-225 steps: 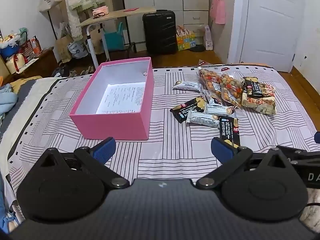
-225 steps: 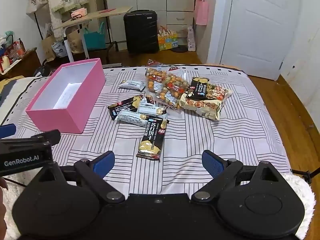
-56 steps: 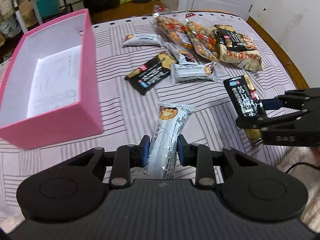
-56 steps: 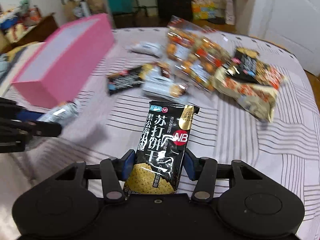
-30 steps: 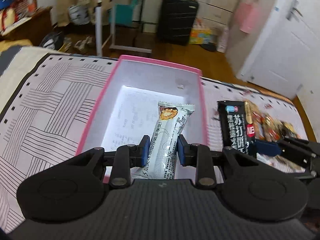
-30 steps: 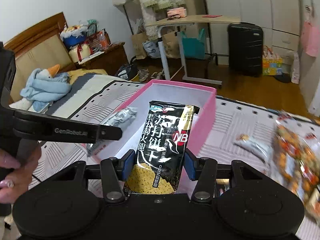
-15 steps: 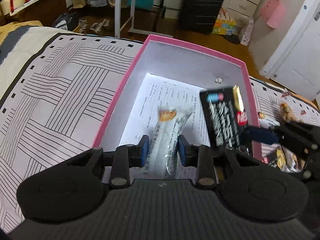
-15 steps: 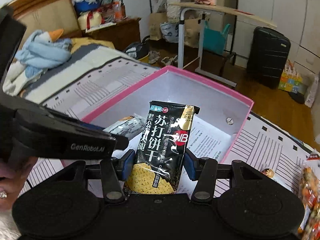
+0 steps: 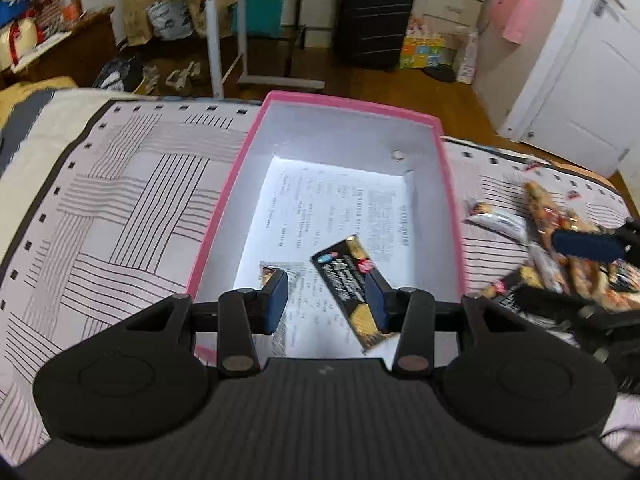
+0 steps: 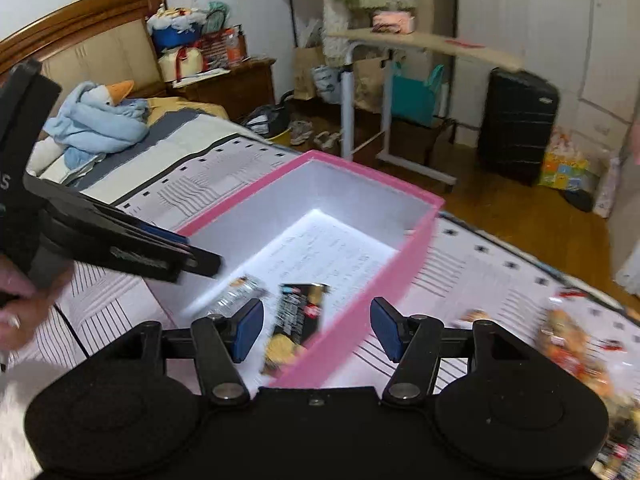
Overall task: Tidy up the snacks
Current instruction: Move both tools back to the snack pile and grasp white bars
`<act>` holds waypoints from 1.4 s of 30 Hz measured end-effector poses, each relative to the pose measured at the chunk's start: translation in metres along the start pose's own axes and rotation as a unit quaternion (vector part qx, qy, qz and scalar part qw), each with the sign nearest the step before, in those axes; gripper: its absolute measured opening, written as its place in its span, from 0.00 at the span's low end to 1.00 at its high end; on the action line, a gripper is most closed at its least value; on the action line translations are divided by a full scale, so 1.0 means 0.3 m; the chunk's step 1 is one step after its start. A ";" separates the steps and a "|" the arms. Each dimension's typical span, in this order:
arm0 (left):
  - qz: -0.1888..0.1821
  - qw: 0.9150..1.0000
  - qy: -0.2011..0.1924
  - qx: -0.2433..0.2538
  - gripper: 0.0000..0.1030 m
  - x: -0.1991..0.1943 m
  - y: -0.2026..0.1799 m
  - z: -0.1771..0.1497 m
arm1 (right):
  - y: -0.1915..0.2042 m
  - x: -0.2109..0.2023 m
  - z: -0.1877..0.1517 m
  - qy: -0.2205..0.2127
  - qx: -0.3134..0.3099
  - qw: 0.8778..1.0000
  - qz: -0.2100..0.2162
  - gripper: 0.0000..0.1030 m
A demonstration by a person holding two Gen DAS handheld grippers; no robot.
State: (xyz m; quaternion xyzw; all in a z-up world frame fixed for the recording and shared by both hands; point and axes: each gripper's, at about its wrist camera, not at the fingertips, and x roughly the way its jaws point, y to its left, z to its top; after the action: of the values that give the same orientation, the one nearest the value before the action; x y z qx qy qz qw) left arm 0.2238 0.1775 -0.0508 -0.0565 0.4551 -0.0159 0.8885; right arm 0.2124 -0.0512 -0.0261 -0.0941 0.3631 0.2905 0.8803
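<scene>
bed (image 9: 120,208), pink box (image 9: 216,216) on it. my left gripper (image 9: 326,300) and right gripper (image 10: 316,330) both opening, empty; black pack (image 9: 352,280) and silver pack (image 10: 236,294) lie in box below them.

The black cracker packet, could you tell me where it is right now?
In the left wrist view the black cracker packet lies inside the pink box, near its front right, beside the silver snack packet.

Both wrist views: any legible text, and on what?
No text reads whole.
Black cracker packet in the pink box: label blurred.
Paper sheet on the box floor: print too small.
Left gripper, jaws opening with nothing held between them: side lettering motion-blurred.
</scene>
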 end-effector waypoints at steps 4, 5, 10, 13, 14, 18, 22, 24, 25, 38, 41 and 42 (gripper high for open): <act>-0.020 1.000 -0.016 0.015 0.44 -0.119 -0.065 -0.006 | -0.072 -0.156 -0.048 0.006 0.013 1.000 -0.016 0.63; -0.028 0.999 -0.018 0.023 0.44 -0.141 -0.084 -0.008 | -0.092 -0.195 -0.067 0.014 0.014 1.000 -0.018 0.63; -0.092 0.995 -0.030 0.032 0.44 -0.219 -0.200 -0.011 | -0.161 -0.336 -0.185 0.019 0.017 0.999 -0.047 0.63; -0.098 0.993 -0.033 0.060 0.44 -0.214 -0.299 -0.021 | -0.208 -0.376 -0.243 0.021 0.024 0.998 -0.058 0.63; -0.101 0.992 -0.029 0.069 0.44 -0.202 -0.336 -0.026 | -0.222 -0.383 -0.259 0.020 0.024 0.998 -0.059 0.63; -0.120 0.988 -0.007 0.093 0.44 -0.137 -0.453 -0.044 | -0.268 -0.368 -0.312 0.026 0.023 0.998 -0.051 0.63; -0.130 0.986 0.020 0.100 0.44 -0.028 -0.538 -0.065 | -0.295 -0.308 -0.352 0.038 0.011 0.999 -0.029 0.63; -0.135 0.985 0.035 0.099 0.44 0.033 -0.575 -0.073 | -0.304 -0.258 -0.368 0.044 0.006 0.999 -0.023 0.63; -0.137 0.985 0.043 0.099 0.44 0.063 -0.592 -0.074 | -0.307 -0.240 -0.380 0.047 0.003 0.999 -0.023 0.63; -0.172 0.974 0.036 0.142 0.42 0.397 -0.817 -0.073 | -0.382 0.057 -0.458 0.095 -0.055 0.993 -0.030 0.54; -0.186 0.971 0.042 0.142 0.44 0.453 -0.834 -0.085 | -0.402 0.078 -0.479 0.092 -0.063 0.993 -0.031 0.54; -0.193 0.971 0.046 0.136 0.44 0.468 -0.835 -0.088 | -0.402 0.082 -0.487 0.089 -0.073 0.993 -0.036 0.54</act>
State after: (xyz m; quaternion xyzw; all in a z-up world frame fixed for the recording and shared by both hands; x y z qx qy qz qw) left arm 0.2905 -0.0849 -0.1506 -0.0214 0.4694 -0.2516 0.8461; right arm 0.2108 -0.1934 -0.1537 -0.1966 0.4138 0.2753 0.8452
